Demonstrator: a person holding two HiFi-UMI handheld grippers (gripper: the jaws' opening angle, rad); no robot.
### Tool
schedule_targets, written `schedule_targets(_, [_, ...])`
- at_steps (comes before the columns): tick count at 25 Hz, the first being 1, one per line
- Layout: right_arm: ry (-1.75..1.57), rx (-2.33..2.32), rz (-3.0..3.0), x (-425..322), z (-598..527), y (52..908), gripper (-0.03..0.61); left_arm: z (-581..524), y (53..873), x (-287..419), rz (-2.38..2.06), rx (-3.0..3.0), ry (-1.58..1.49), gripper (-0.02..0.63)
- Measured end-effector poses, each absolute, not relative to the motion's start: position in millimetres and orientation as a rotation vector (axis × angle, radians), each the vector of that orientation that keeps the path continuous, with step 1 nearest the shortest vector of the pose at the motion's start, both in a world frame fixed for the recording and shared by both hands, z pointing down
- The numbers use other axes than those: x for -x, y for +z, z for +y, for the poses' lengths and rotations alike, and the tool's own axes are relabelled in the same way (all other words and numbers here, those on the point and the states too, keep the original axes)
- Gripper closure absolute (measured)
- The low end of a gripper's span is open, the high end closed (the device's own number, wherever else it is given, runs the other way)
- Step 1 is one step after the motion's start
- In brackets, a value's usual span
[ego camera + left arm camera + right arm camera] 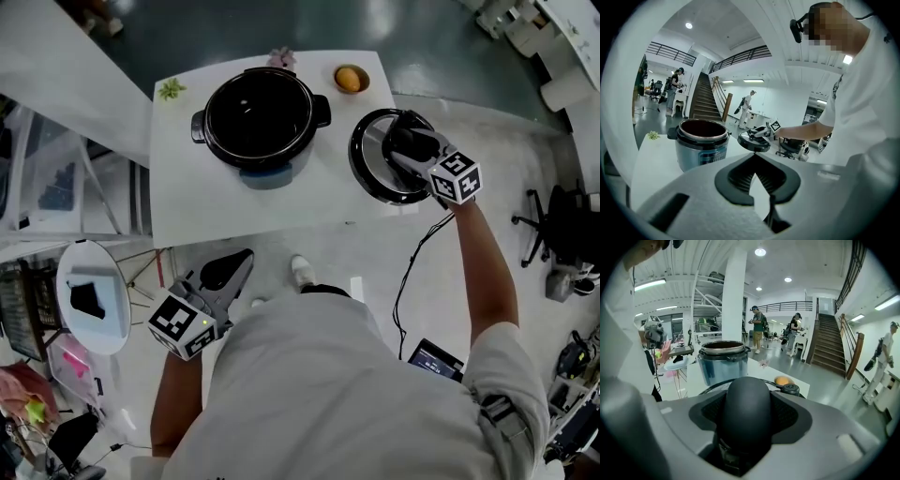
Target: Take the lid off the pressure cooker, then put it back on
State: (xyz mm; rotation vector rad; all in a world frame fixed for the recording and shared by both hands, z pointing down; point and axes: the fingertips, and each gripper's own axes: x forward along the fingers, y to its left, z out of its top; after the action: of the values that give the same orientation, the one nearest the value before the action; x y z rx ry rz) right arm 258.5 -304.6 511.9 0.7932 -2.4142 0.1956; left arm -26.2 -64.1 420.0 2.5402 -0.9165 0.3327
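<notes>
The pressure cooker stands open on the white table, its dark pot bare; it also shows in the left gripper view and the right gripper view. My right gripper is shut on the black handle of the lid and holds it in the air beside the cooker, over the table's right edge. The lid hangs right of the pot in the left gripper view. My left gripper is low, in front of the table, jaws together with nothing in them.
A small bowl with an orange fruit, a green sprig and a pink item sit along the table's far edge. A round white stand is at the left, an office chair at the right. People stand in the hall behind.
</notes>
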Motion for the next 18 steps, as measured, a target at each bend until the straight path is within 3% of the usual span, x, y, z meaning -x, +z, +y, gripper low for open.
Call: schedule_targets(18, [0.049, -0.669, -2.487, -210.5, -286.6, 375.4, 0.287, -33.4, 410.2, 61.2, -0.943, -2.564, 0.227, 0.607])
